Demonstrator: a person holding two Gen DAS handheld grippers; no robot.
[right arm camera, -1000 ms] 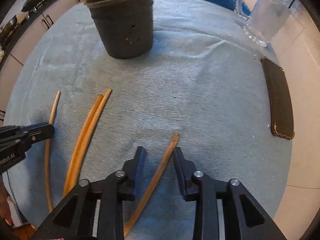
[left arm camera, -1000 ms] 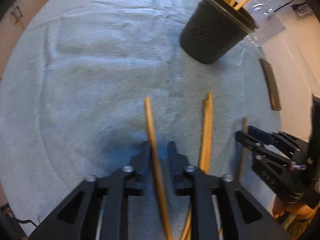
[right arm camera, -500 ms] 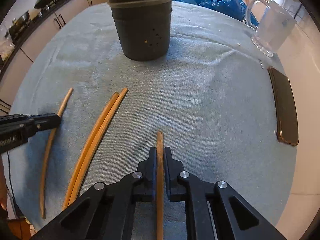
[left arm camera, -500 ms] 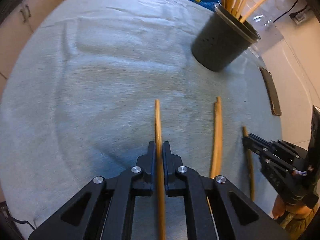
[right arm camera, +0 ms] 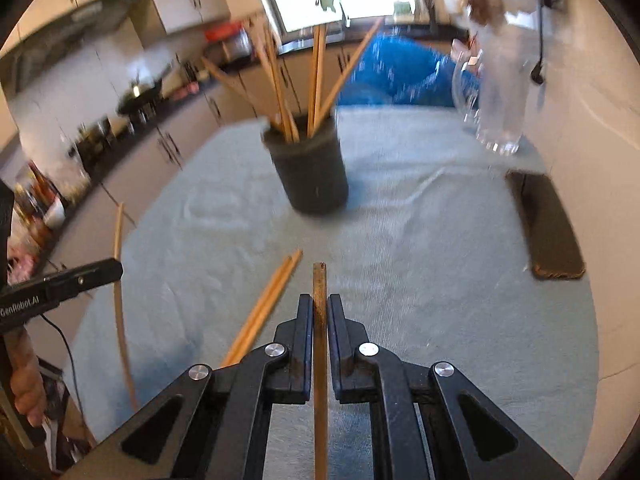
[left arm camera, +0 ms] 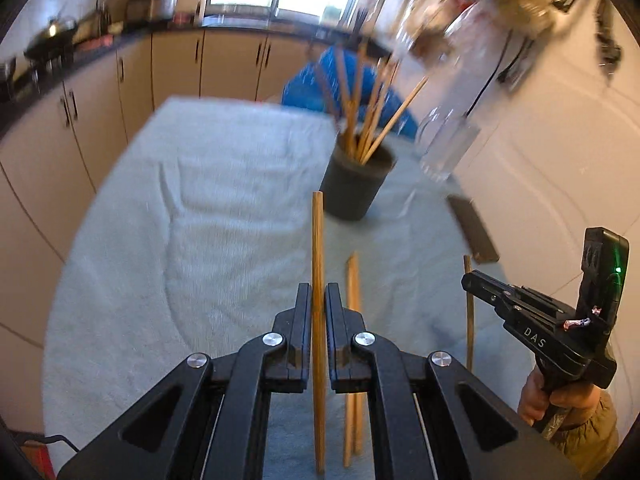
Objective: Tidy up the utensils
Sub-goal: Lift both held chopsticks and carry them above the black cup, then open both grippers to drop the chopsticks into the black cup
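Observation:
My left gripper (left arm camera: 318,294) is shut on a wooden chopstick (left arm camera: 318,248) and holds it lifted above the grey-blue cloth (left arm camera: 200,208). My right gripper (right arm camera: 319,304) is shut on a darker wooden chopstick (right arm camera: 319,280), also lifted. A dark round holder (right arm camera: 312,172) with several chopsticks standing in it sits ahead at mid-table; it also shows in the left wrist view (left arm camera: 356,184). A pair of chopsticks (right arm camera: 268,304) lies on the cloth between the grippers, seen in the left wrist view (left arm camera: 353,280) too. The right gripper (left arm camera: 472,280) appears at the right of the left wrist view.
A glass jug (right arm camera: 496,120) stands at the back right. A dark flat phone-like slab (right arm camera: 548,224) lies along the right edge near the wall. Kitchen cabinets (left arm camera: 100,120) run along the left. A blue bag (right arm camera: 400,72) sits beyond the table's far edge.
Both grippers closed on a chopstick each, then rose and tilted up with them, so the room beyond the table now shows. The pair on the cloth stayed put.

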